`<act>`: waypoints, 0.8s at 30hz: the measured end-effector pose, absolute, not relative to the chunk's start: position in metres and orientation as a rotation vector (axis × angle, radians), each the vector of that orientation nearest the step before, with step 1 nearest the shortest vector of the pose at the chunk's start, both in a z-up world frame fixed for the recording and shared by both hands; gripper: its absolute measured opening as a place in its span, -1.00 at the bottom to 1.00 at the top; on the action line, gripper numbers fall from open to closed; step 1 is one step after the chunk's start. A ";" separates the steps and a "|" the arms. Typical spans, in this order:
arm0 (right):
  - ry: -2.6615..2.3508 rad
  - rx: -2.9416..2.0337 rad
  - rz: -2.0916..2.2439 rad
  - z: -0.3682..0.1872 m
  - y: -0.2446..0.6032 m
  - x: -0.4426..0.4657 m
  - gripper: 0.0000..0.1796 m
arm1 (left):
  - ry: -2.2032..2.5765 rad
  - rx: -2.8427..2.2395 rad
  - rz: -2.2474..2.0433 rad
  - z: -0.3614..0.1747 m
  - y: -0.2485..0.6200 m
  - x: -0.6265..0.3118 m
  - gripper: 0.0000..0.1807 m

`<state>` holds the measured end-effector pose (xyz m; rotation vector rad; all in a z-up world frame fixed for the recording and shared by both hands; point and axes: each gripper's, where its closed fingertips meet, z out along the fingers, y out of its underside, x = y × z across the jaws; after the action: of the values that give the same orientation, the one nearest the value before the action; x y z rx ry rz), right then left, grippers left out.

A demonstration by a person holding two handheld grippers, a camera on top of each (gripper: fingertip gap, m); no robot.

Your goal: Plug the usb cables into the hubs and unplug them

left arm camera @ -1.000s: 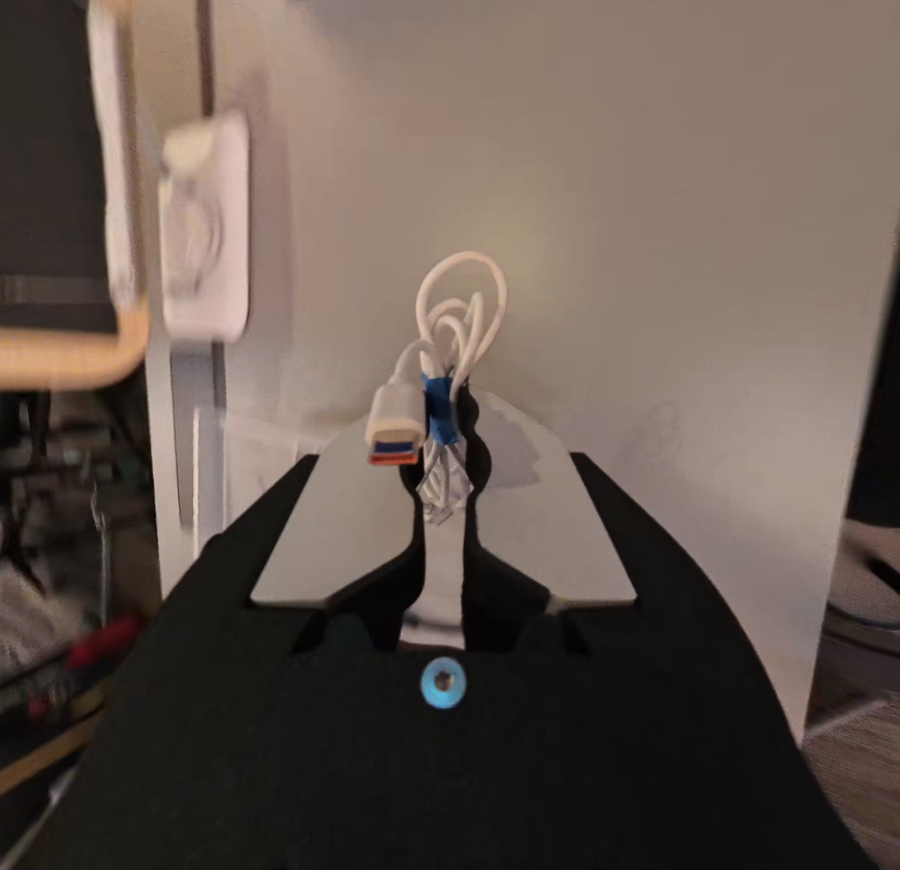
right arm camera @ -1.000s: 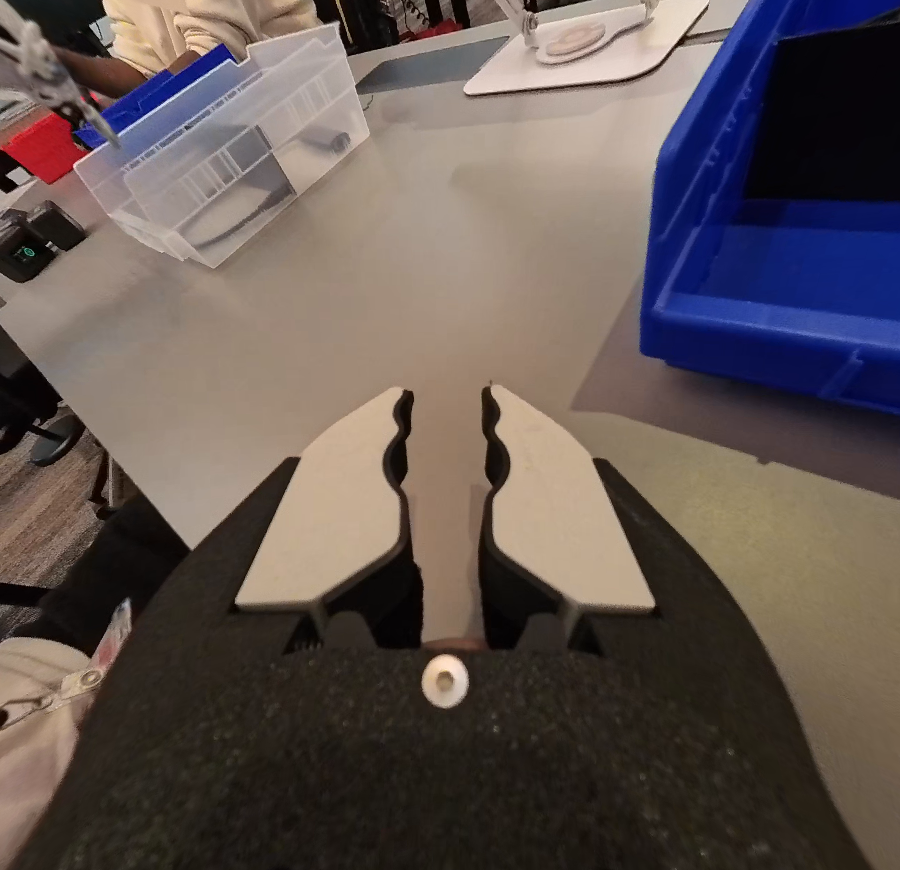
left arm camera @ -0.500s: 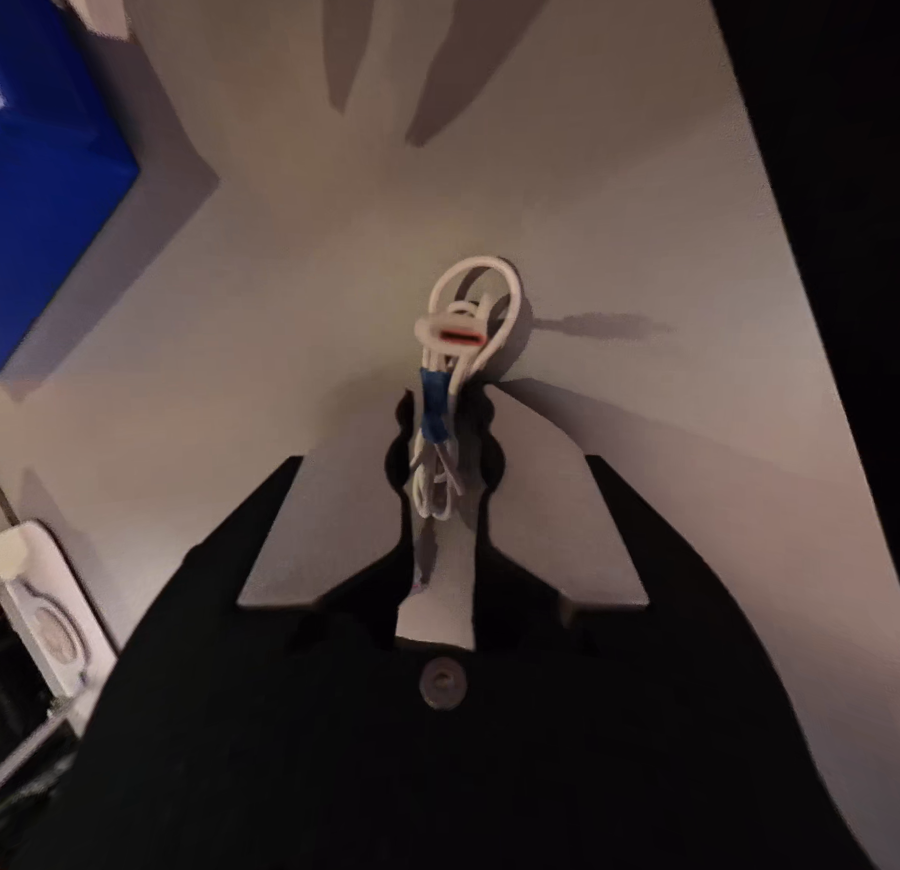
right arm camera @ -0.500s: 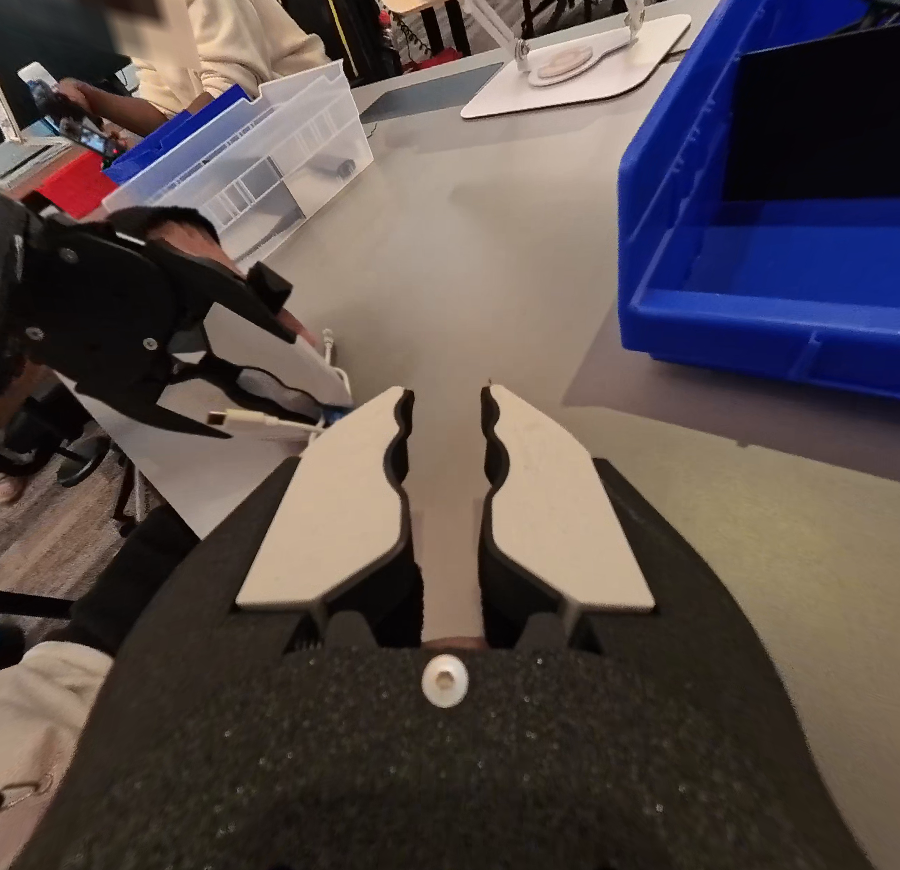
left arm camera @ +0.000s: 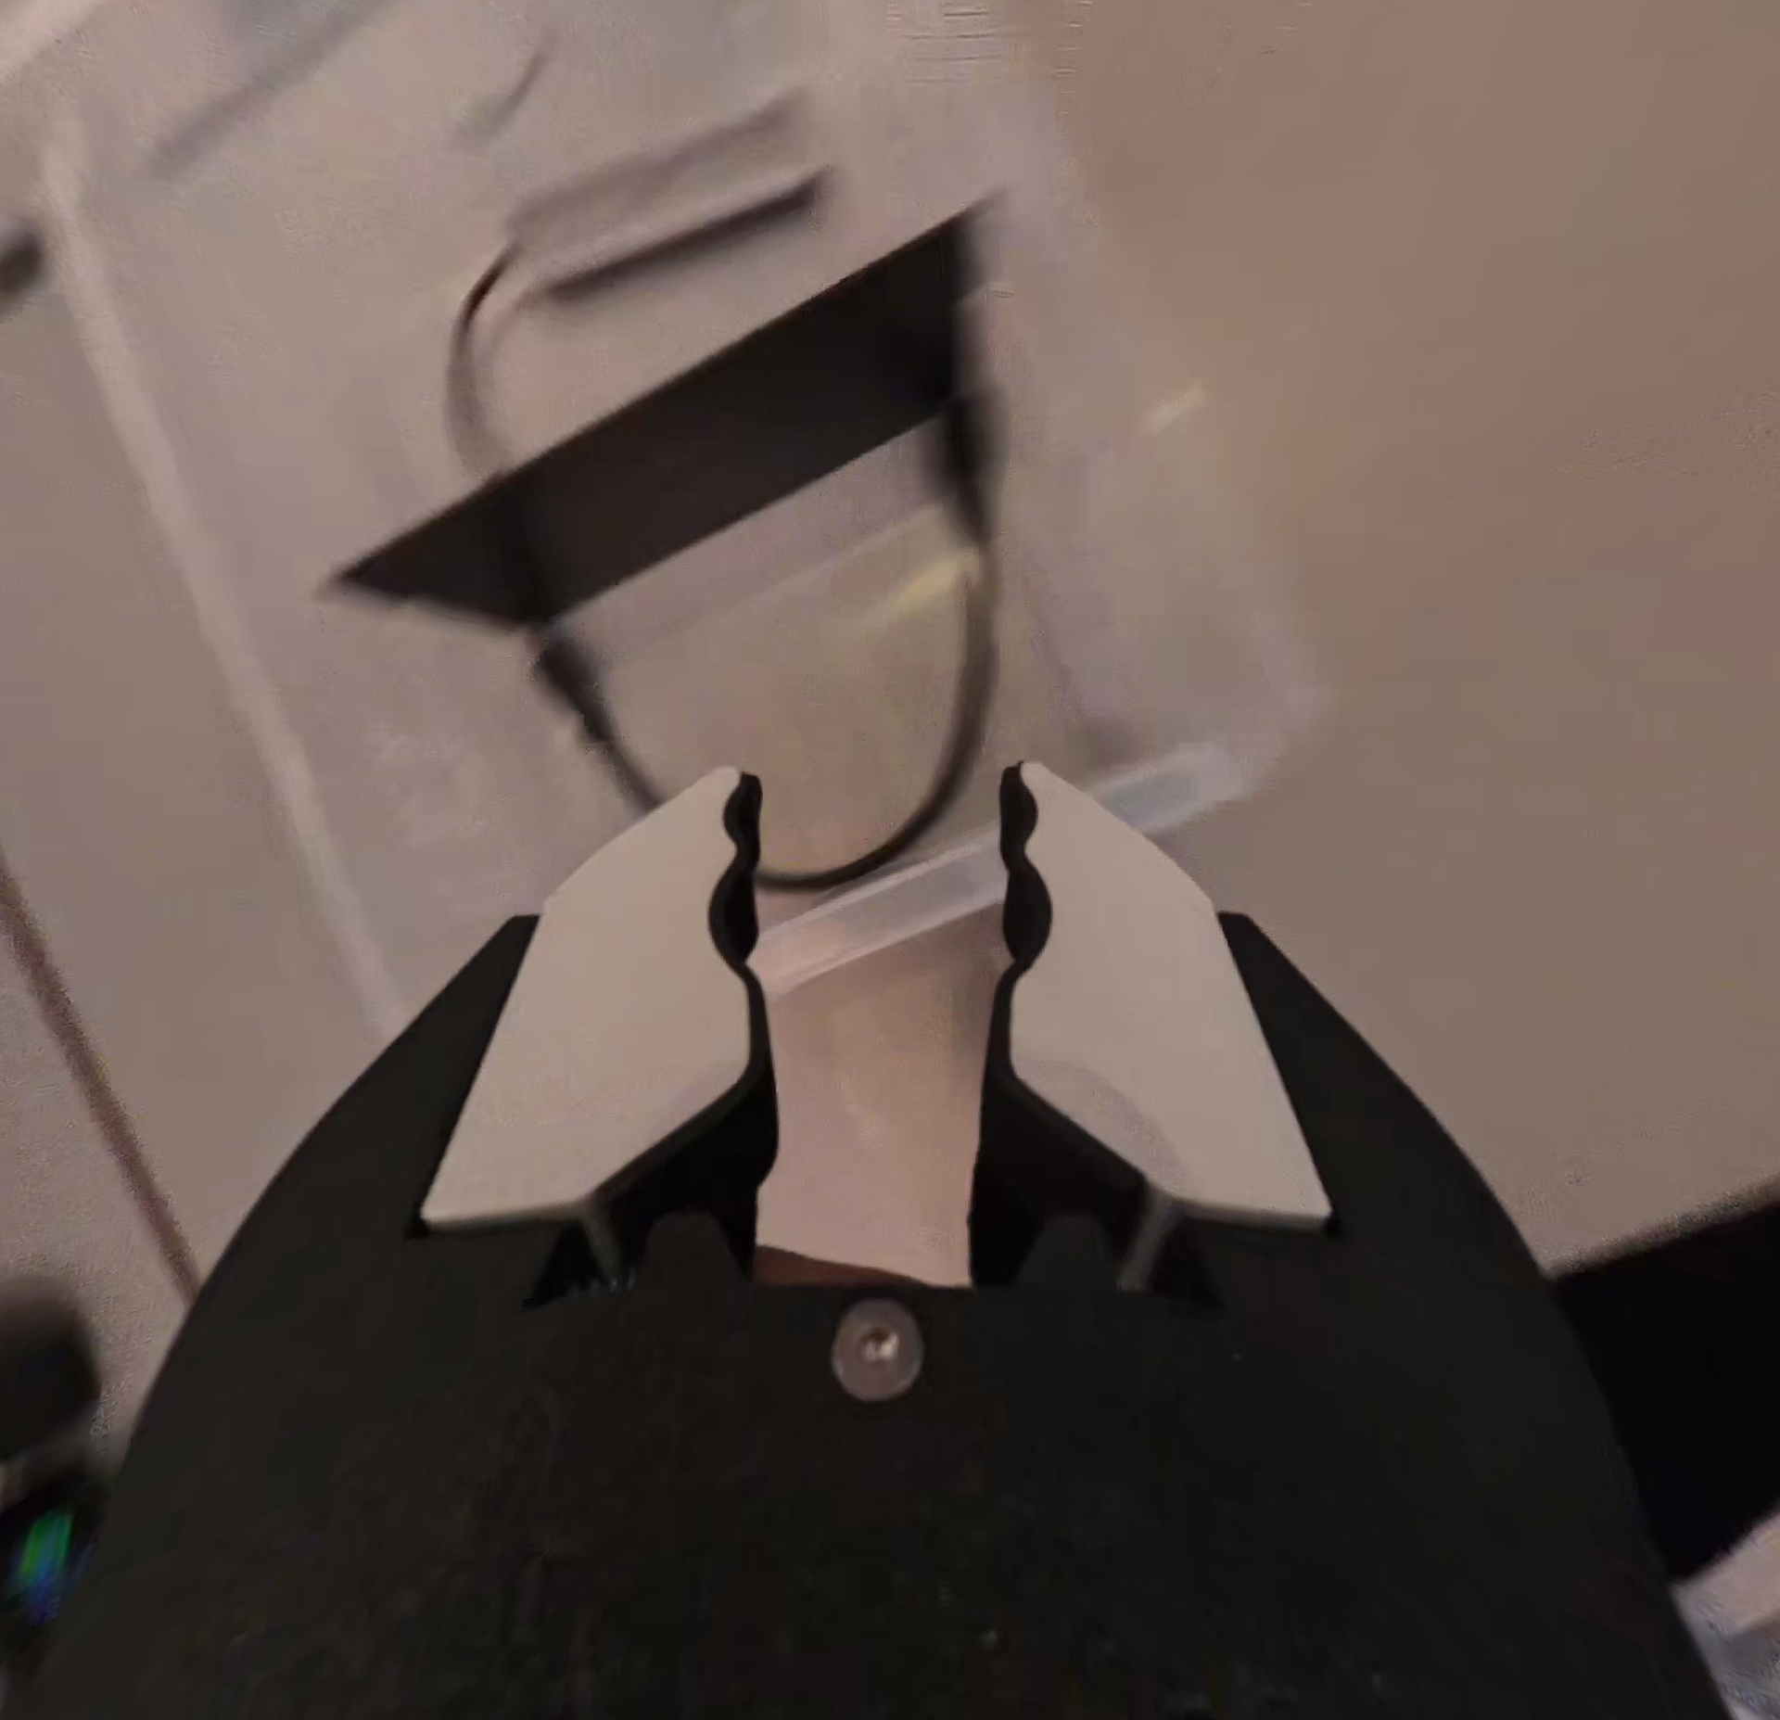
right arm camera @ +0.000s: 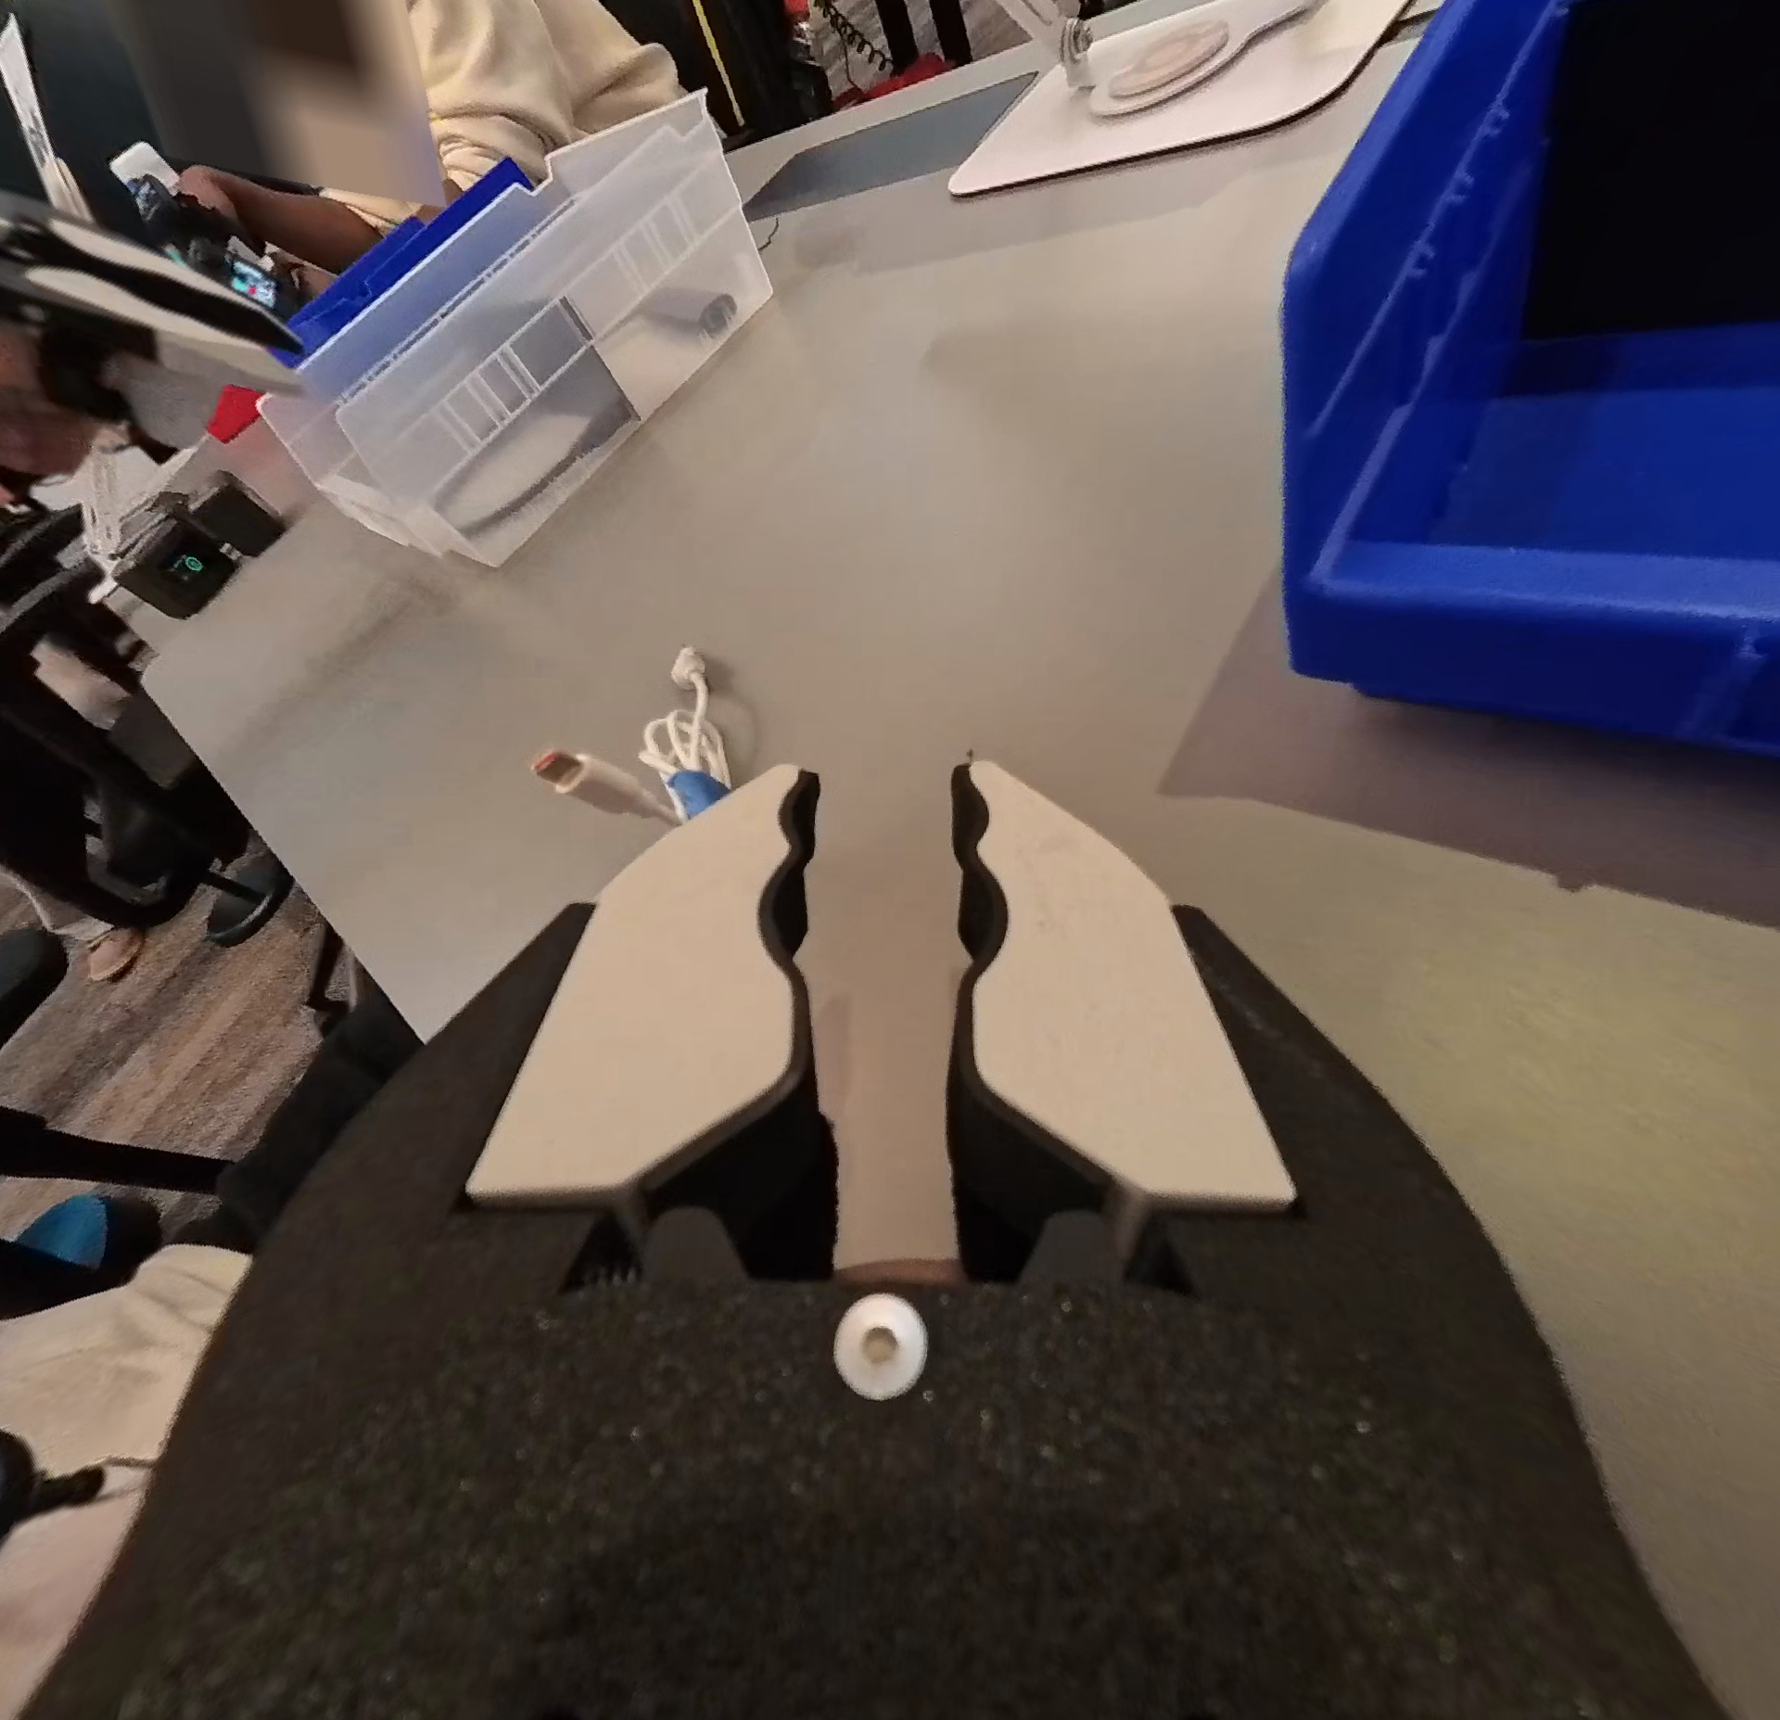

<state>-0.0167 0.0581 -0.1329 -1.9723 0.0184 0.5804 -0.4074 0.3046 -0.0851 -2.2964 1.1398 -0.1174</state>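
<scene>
Left claw (left arm camera: 878, 787): its jaws stand apart with nothing between them; it hangs above the clear bin, and its own view is blurred.
Left claw, far view (right arm camera: 144, 315): seen at the left edge of the right wrist view, raised over the near left end of the clear bin.
Right claw (right arm camera: 884, 778): jaws apart and empty, held low over the grey worktop (right arm camera: 963, 518).
USB cable (right arm camera: 674, 759): white, coiled into a small bundle and bound with a blue tie; it lies on the worktop just beside the tip of the right claw's left finger, which covers part of the bundle.
Cable plugs: 1 flat plug with an orange inside points left, clear of the bundle; a 2nd, smaller plug sticks out on the far side.
Clear bin (right arm camera: 539, 344): a see-through plastic tray on the worktop, well beyond the cable and to its left.
Hub (left arm camera: 674, 431): a dark, flat bar lying inside the clear bin, with a thin black lead (left arm camera: 963, 710) curving from it towards the bin's near wall; the blur hides its ports.
Blue bin (right arm camera: 1541, 421): at the right of the worktop, well apart from the cable, with a dark panel inside it.
White pad (right arm camera: 1185, 84): at the far edge of the worktop, carrying a stand foot.
Small black device (right arm camera: 183, 566): lit green mark on its face, at the worktop's left edge near the clear bin.
Person (right arm camera: 520, 46): in a cream top, seated beyond the clear bin.
</scene>
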 end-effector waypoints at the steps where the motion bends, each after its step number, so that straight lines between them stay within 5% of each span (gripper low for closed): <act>1: 0.018 -1.973 0.587 -0.133 0.059 -0.018 -0.70 | 1.035 -2.396 -0.023 -0.098 0.323 -0.430 -0.53; 8: -0.009 -1.985 0.599 -0.134 0.061 -0.027 -0.70 | 0.581 -2.746 0.225 -0.167 0.372 -0.471 -0.56; 20: -0.009 -1.955 0.713 -0.129 0.053 -0.027 -0.70 | 0.163 -2.795 0.060 -0.184 0.395 -0.472 -0.51; 24: -0.027 -1.959 0.699 -0.129 0.052 -0.025 -0.70 | 0.121 -2.779 -0.007 -0.191 0.396 -0.468 -0.64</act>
<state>-0.0249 0.0520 -0.1290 -1.9594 -0.0273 0.6991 -0.4684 0.3962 -0.1914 -2.7790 0.1210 -0.0068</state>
